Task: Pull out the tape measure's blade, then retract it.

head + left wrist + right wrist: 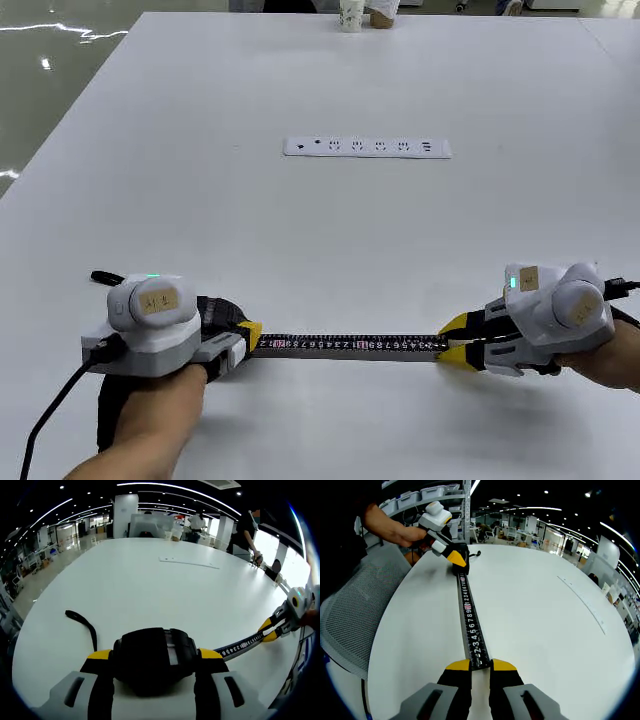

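left hand-held gripper clamps the tape measure, right hand-held gripper pinches its blade.

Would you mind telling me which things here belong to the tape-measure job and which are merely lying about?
In the job: tape measure case, held by the left gripper; its blade, pulled out, pinched by the right gripper.
Lying about: power strip; paper cup, far off.

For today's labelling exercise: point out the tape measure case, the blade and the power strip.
tape measure case [152,657]: left gripper view, middle of black body.
blade [469,617]: right gripper view, midway along its scale.
power strip [366,147]: head view, middle of its top.
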`<action>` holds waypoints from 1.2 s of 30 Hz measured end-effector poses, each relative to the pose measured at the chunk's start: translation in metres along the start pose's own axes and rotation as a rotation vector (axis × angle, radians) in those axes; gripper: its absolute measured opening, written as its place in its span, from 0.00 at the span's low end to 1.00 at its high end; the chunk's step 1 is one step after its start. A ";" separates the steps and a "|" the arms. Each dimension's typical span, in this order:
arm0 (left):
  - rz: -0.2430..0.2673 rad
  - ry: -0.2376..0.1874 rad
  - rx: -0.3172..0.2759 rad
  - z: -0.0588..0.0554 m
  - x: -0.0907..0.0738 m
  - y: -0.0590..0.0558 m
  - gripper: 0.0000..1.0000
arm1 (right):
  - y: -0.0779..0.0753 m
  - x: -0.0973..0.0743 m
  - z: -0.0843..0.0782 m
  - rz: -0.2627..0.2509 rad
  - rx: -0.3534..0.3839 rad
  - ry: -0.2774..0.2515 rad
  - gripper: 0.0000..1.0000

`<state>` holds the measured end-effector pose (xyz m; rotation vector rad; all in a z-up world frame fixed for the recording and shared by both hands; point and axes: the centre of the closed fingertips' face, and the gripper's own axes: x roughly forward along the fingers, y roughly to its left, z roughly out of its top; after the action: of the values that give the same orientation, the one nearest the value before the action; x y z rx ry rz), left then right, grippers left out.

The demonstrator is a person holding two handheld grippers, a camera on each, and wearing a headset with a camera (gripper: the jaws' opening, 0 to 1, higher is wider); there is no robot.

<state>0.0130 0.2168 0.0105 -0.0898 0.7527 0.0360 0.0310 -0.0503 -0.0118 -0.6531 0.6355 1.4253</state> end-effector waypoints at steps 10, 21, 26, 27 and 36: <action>-0.004 0.014 0.003 -0.001 0.000 0.000 0.58 | 0.001 0.000 0.001 -0.002 0.001 0.000 0.09; -0.017 0.008 0.001 -0.001 -0.001 0.000 0.58 | 0.001 0.000 0.000 -0.003 0.000 0.007 0.09; -0.026 0.001 -0.003 0.000 -0.002 -0.001 0.58 | 0.001 0.000 0.001 -0.004 0.001 0.009 0.09; -0.027 0.001 -0.004 0.000 -0.002 -0.001 0.58 | 0.001 0.000 0.000 -0.004 0.001 0.010 0.09; -0.037 0.001 0.000 0.000 -0.002 -0.001 0.58 | 0.000 0.000 0.000 -0.003 -0.004 0.016 0.09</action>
<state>0.0110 0.2161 0.0119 -0.1042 0.7522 0.0007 0.0307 -0.0501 -0.0115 -0.6694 0.6443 1.4196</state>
